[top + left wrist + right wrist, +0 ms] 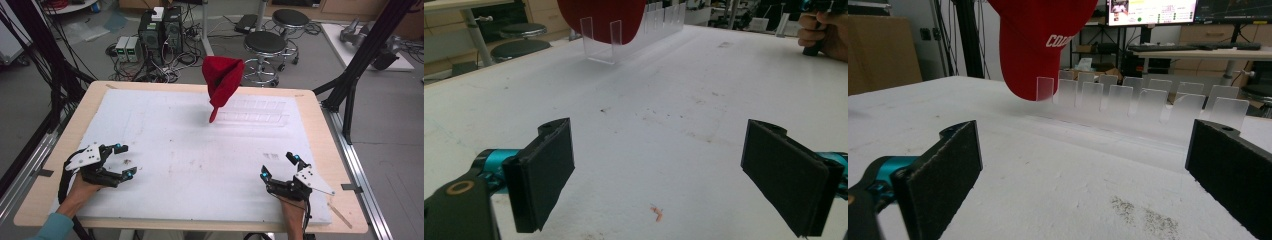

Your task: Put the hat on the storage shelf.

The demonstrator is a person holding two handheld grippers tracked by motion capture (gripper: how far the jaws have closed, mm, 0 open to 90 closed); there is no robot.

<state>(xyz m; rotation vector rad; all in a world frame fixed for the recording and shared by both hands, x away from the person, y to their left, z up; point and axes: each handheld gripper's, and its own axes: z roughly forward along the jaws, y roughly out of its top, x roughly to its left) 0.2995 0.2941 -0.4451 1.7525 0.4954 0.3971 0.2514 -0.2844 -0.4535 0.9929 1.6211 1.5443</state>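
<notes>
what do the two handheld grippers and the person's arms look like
Each gripper, left gripper and right gripper, is black with teal accents near the jaw tips, flat black rectangular pads, and a grey three-cornered plate on top. A black cable trails from the left one. A teal sleeve covers the left forearm.

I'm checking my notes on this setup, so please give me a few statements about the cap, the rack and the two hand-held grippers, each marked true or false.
1. The red cap sits at the left end of the clear rack. True.
2. The left hand-held gripper holds the cap. False: its jaws are open and empty, near the table's front edge.
3. The right hand-held gripper is open. True.
4. The cap lies flat on the white table. False: it stands propped up on the rack.
5. The rack is black. False: it is clear plastic.
</notes>
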